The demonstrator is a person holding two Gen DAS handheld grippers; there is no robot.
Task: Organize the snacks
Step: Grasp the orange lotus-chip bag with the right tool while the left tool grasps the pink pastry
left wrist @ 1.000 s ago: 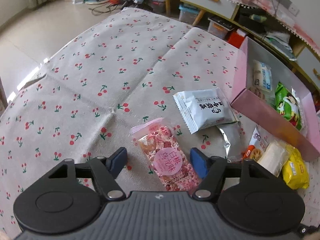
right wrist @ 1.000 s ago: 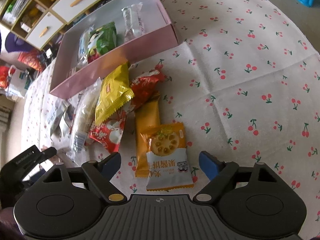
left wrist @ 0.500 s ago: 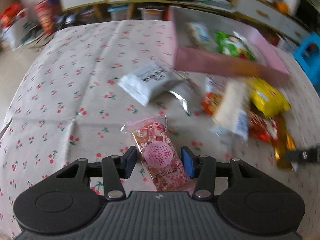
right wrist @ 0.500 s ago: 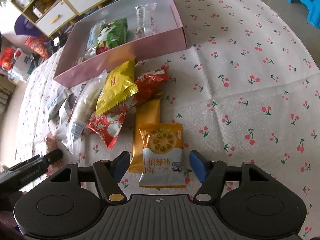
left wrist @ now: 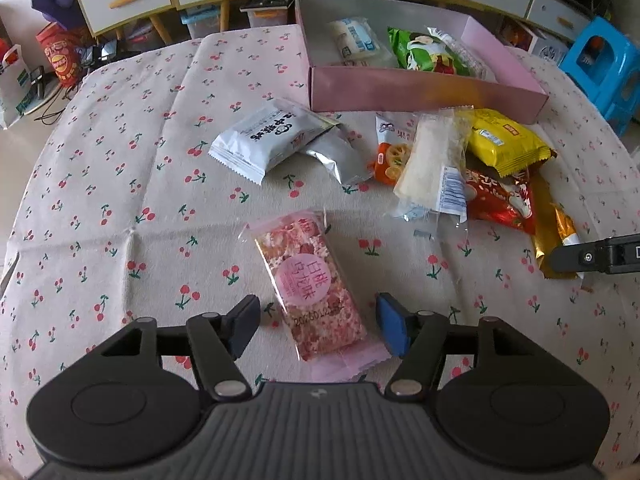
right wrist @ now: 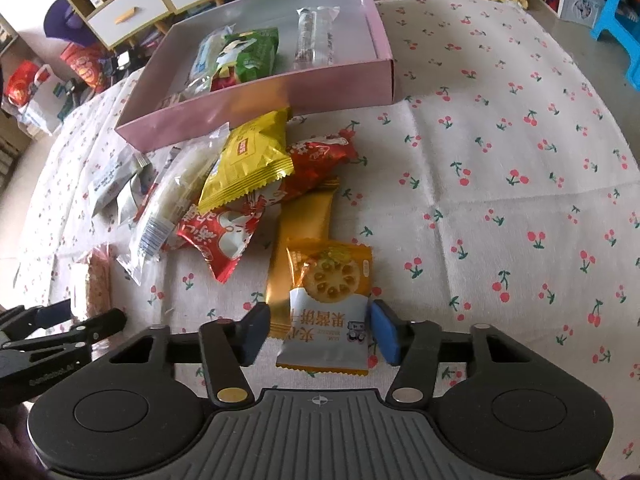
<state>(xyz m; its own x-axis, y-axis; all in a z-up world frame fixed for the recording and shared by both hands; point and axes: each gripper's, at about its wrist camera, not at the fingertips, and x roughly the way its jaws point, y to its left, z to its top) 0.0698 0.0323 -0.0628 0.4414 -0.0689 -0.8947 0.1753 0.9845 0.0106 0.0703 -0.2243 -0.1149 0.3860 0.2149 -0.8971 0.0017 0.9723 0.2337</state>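
Cherry-print cloth covers the table [left wrist: 120, 168]. Both tools point steeply down at it. The left tool [left wrist: 318, 326] has just been opening; its jaws stand apart around the pink snack bar [left wrist: 310, 286], clear of it. The right tool [right wrist: 320, 330] has been closing on the orange lotus-root packet [right wrist: 326, 304]; its pads look about touching, though contact is unclear.

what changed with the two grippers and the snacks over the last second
The right gripper has been closing around the orange lotus-root packet; a gap remains on its left. The left gripper narrowed on the pink nougat bar, then reopened without gripping, and its view swung round toward the pink box. All snacks stayed put.
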